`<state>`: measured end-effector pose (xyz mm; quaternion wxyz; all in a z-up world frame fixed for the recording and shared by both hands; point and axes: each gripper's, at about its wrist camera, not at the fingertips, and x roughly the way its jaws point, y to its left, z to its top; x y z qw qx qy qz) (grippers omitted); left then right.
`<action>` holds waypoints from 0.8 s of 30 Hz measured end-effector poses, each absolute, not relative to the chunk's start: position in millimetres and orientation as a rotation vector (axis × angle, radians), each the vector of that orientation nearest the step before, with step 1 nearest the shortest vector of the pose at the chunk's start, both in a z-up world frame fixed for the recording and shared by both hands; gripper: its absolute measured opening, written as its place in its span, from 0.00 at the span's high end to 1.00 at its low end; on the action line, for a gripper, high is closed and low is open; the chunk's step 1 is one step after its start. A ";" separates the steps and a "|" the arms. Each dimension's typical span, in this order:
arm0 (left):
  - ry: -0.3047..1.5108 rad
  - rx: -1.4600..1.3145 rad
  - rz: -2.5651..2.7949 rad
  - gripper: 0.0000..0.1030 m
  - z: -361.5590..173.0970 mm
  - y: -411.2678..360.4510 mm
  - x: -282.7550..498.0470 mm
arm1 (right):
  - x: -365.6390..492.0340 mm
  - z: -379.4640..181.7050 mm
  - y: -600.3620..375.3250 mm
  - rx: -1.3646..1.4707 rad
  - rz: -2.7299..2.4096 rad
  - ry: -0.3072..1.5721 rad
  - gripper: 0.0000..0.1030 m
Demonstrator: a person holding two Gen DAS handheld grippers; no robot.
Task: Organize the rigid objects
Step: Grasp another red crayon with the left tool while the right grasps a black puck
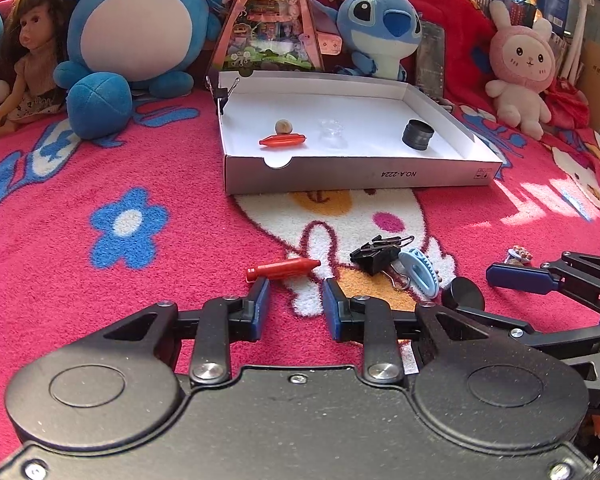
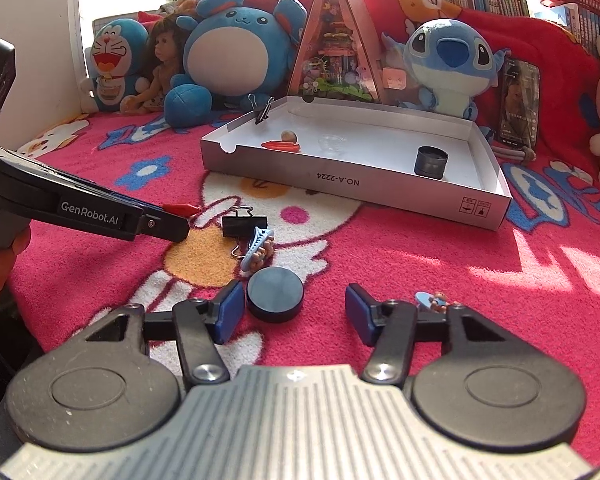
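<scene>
A white cardboard tray (image 1: pixel 340 176) (image 2: pixel 364 192) sits on the pink blanket and holds a red bullet-shaped piece (image 1: pixel 283 140), a small bead (image 1: pixel 283 126), a clear piece (image 1: pixel 331 131) and a dark cylinder (image 1: pixel 418 134) (image 2: pixel 431 161). My left gripper (image 1: pixel 296 304) is open, just short of a red bullet-shaped piece (image 1: pixel 283 269) lying on the blanket. My right gripper (image 2: pixel 294 312) is open, with a black puck (image 2: pixel 275 294) just inside its left finger. A black binder clip (image 1: pixel 374 255) (image 2: pixel 244 226) and a light blue hair clip (image 1: pixel 420 272) (image 2: pixel 258 248) lie between the grippers.
Plush toys, a doll (image 1: pixel 30 76) and a triangular miniature house (image 1: pixel 268 20) line the back. A small figure charm (image 2: pixel 434 302) lies by my right gripper's right finger. A phone (image 2: pixel 518 104) leans behind the tray. A binder clip (image 1: pixel 222 94) grips the tray's far left corner.
</scene>
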<state>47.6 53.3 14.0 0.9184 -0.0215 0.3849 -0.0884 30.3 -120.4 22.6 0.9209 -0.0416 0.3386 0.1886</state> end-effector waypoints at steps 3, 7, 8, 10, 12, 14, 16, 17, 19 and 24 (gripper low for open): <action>0.761 -0.008 -0.155 0.61 15.1 50.3 45.2 | 30.2 21.4 -120.0 -0.081 0.382 0.693 0.36; 0.718 0.056 -0.154 0.51 16.1 40.4 39.3 | 29.6 20.1 -118.9 -0.083 0.377 0.686 0.37; 0.711 0.069 -0.153 0.48 15.6 37.7 39.0 | 29.4 20.1 -117.9 -0.087 0.375 0.683 0.38; 0.705 0.086 -0.149 0.46 13.9 34.0 39.0 | 29.6 20.0 -116.9 -0.090 0.372 0.678 0.38; 0.710 0.087 -0.137 0.46 10.8 31.6 39.1 | 29.6 19.8 -115.5 -0.104 0.358 0.666 0.38; 0.717 0.076 -0.130 0.46 7.3 31.0 38.3 | 27.8 19.4 -113.5 -0.124 0.354 0.651 0.38; 0.709 0.063 -0.115 0.46 5.6 32.1 35.9 | 26.3 19.2 -112.4 -0.134 0.352 0.643 0.39; 0.701 0.058 -0.104 0.45 5.9 32.8 33.8 | 25.7 19.1 -112.0 -0.138 0.351 0.638 0.39; 0.684 0.059 -0.089 0.43 6.6 33.5 29.3 | 24.6 19.0 -111.8 -0.139 0.348 0.631 0.39; 0.658 0.080 -0.072 0.41 5.8 35.2 23.8 | 24.0 18.2 -112.8 -0.125 0.349 0.630 0.42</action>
